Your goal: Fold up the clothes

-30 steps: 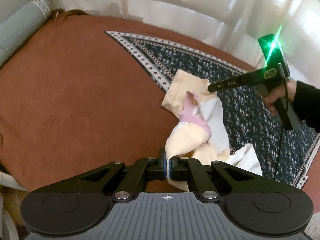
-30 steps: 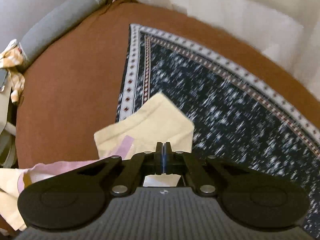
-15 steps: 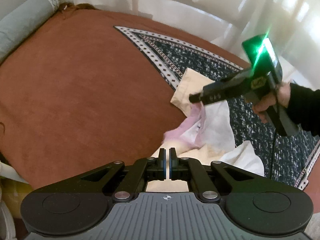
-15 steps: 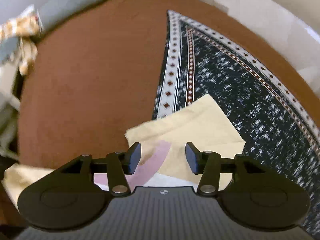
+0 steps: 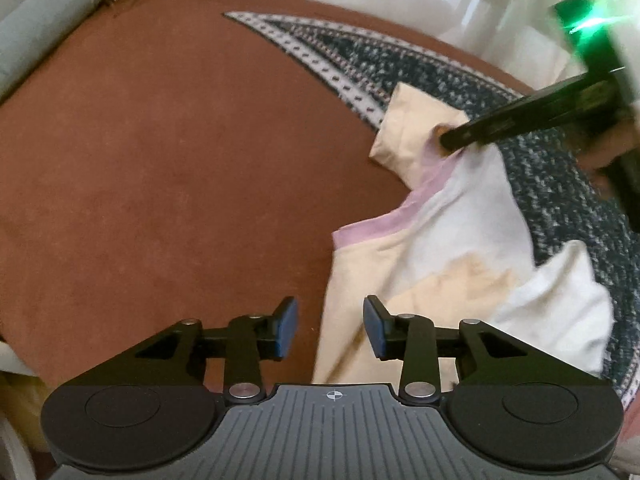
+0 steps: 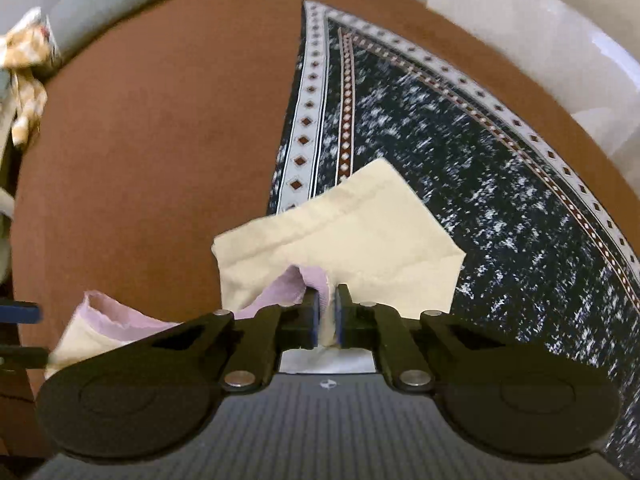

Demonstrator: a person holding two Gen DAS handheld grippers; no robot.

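Observation:
A cream and white garment [image 5: 452, 248] with a pink neckband [image 5: 404, 216] lies crumpled on the brown bed cover [image 5: 160, 152], partly over a dark patterned cloth [image 5: 560, 184]. My left gripper [image 5: 330, 330] is open, its blue pads either side of the garment's near edge. In the right wrist view, my right gripper [image 6: 327, 316] is shut on the garment [image 6: 360, 236] at the pink neckband [image 6: 288, 288]. The left wrist view shows the right gripper [image 5: 452, 142] from the side, pinching the collar, held by a person's hand [image 5: 612, 152].
A grey bolster [image 5: 40, 36] lies along the bed's far left edge. White curtains [image 5: 400, 0] hang behind the bed. A yellow patterned cloth [image 6: 24, 60] sits at the left in the right wrist view. Bare brown cover spreads to the left of the garment.
My left gripper was shut on the garment and has now opened, dropping its part onto the bed. My right gripper opened, then shut on the pink neckband.

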